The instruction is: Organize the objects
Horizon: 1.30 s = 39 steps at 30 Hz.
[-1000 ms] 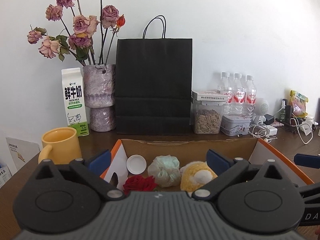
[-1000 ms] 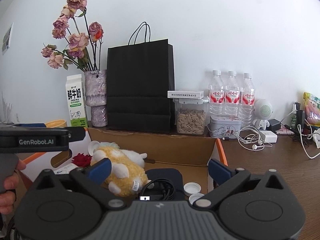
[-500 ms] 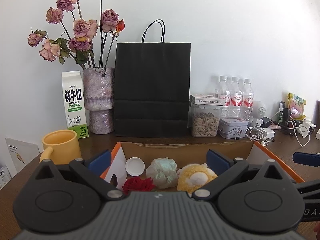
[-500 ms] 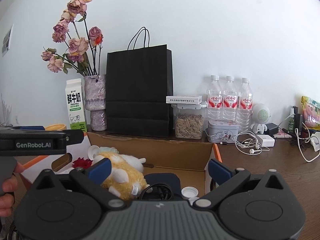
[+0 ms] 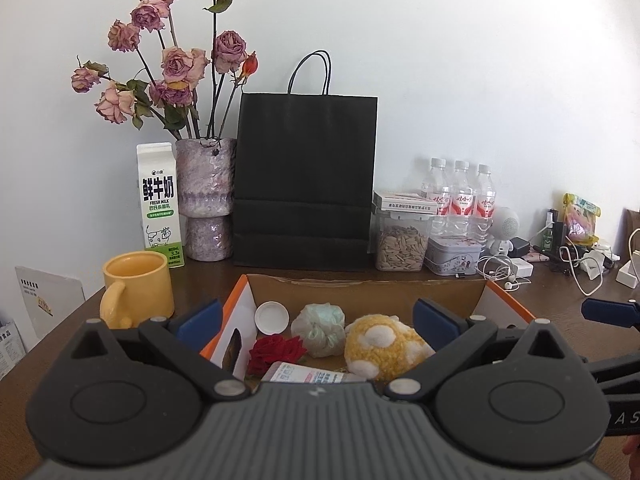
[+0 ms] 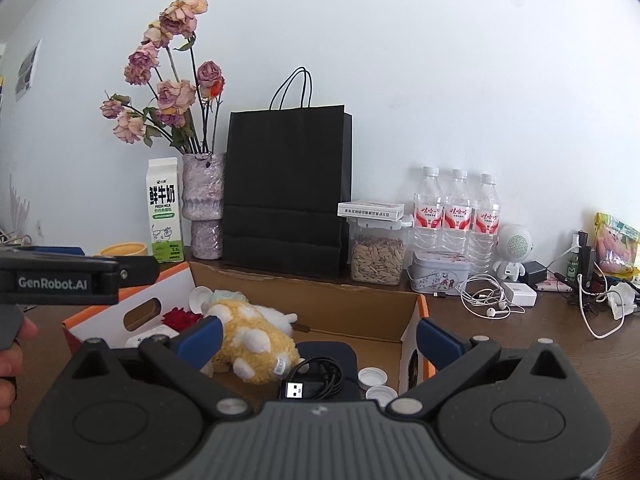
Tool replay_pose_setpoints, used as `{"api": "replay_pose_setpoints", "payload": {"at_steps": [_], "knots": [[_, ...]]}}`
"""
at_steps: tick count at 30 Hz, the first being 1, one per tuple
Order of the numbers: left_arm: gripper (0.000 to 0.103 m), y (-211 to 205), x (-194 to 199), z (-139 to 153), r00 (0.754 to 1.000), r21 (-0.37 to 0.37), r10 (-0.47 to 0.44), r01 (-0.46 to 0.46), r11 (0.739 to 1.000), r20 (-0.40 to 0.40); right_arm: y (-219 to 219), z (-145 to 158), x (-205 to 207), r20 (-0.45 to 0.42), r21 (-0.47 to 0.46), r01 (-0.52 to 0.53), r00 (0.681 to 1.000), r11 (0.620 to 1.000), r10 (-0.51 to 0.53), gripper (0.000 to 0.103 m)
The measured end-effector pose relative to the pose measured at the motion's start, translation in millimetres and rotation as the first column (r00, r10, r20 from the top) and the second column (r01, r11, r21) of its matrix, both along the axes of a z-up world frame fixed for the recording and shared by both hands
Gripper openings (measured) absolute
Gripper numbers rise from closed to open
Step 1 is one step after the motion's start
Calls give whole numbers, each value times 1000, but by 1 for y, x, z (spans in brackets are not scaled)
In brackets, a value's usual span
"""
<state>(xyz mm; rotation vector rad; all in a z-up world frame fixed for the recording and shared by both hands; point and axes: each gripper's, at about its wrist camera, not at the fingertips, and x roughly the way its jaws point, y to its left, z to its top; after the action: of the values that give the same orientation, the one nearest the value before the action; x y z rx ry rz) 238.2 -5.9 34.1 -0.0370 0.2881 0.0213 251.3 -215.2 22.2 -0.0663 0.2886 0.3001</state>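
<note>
An open cardboard box (image 5: 360,290) with orange-edged flaps sits on the dark wooden desk. Inside lie a yellow plush toy (image 5: 384,346), a pale green pouch (image 5: 320,326), a red rose (image 5: 274,352), a white cap (image 5: 272,316) and a small labelled packet (image 5: 308,376). The right wrist view shows the box (image 6: 360,312) with the plush (image 6: 250,338), a black cable (image 6: 316,378), a dark pad under it and two white caps (image 6: 374,378). My left gripper (image 5: 318,314) hangs open over the box's near side. My right gripper (image 6: 318,336) is open too, holding nothing.
Behind the box stand a black paper bag (image 5: 306,182), a vase of dried roses (image 5: 206,196), a milk carton (image 5: 158,204) and a yellow mug (image 5: 136,290). To the right are a seed jar (image 6: 378,254), three water bottles (image 6: 456,210), a tin, earphones (image 6: 488,300) and chargers.
Both grippers have drawn back and risen a little, so the box and the items behind it look smaller and lower. More of the box's inside shows, including the labelled packet.
</note>
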Motion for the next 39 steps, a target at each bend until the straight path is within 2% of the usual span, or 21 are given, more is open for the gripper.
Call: {"api": "replay_pose_setpoints", "payload": {"at_steps": [15, 26, 39], "knots": [[103, 15, -54, 1, 998, 15, 38, -37, 999, -48, -7, -1, -53, -31, -22, -26, 999, 999, 25, 103], [103, 24, -90, -9, 995, 6, 19, -19, 1000, -100, 0, -14, -87, -71, -60, -63, 996, 996, 59, 103], [103, 37, -119, -24, 985, -3, 26, -27, 1000, -168, 6, -31, -103, -142, -90, -109, 985, 990, 95, 103]]}}
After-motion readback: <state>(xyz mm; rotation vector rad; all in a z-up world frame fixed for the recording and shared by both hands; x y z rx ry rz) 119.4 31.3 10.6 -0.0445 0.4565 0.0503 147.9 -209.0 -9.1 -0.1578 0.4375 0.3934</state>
